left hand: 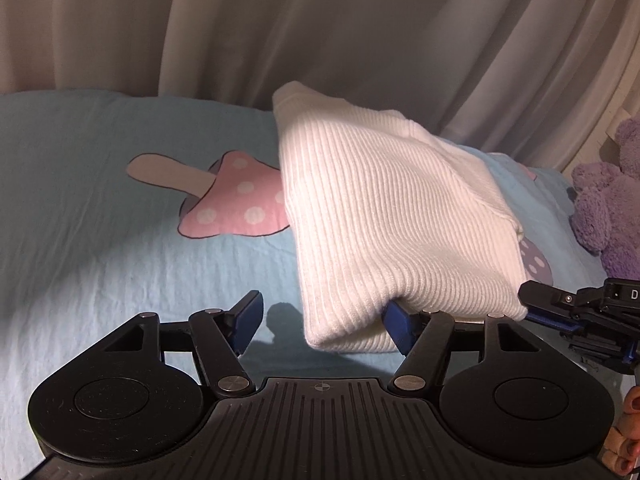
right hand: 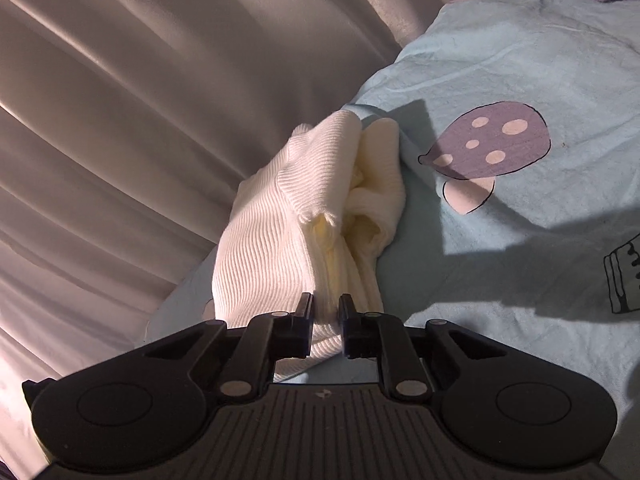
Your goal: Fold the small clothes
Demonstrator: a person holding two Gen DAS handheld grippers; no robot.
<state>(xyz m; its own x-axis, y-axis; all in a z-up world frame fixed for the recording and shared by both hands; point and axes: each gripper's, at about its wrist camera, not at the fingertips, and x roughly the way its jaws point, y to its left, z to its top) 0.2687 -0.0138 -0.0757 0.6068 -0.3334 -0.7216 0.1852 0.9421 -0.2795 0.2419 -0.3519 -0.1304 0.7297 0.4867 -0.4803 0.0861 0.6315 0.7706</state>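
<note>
**A:** What do I have on the left side?

**B:** From my left wrist camera, the left gripper (left hand: 324,322) has its 2 fingers spread wide. The white ribbed garment (left hand: 384,216) lies folded on the light blue bedsheet (left hand: 80,208), its near edge draped over my right-hand finger (left hand: 396,320); the other finger sits clear on bare sheet. Open sheet runs left and far from the garment, with a pink mushroom print (left hand: 236,196) partly under its left edge.

**A:** And the right?

**B:** The right gripper (right hand: 326,326) is clamped on the garment's near edge, with ribbed cloth bunched between its 2 fingers. To its right the sheet lies open, around a purple mushroom print (right hand: 492,144). The beige curtain (right hand: 140,100) closes off the far side just behind the garment.

**A:** Any writing?

**B:** Only a "D" on the right gripper's body, seen from the left camera. A purple plush toy (left hand: 612,200) sits at the far right edge.
</note>
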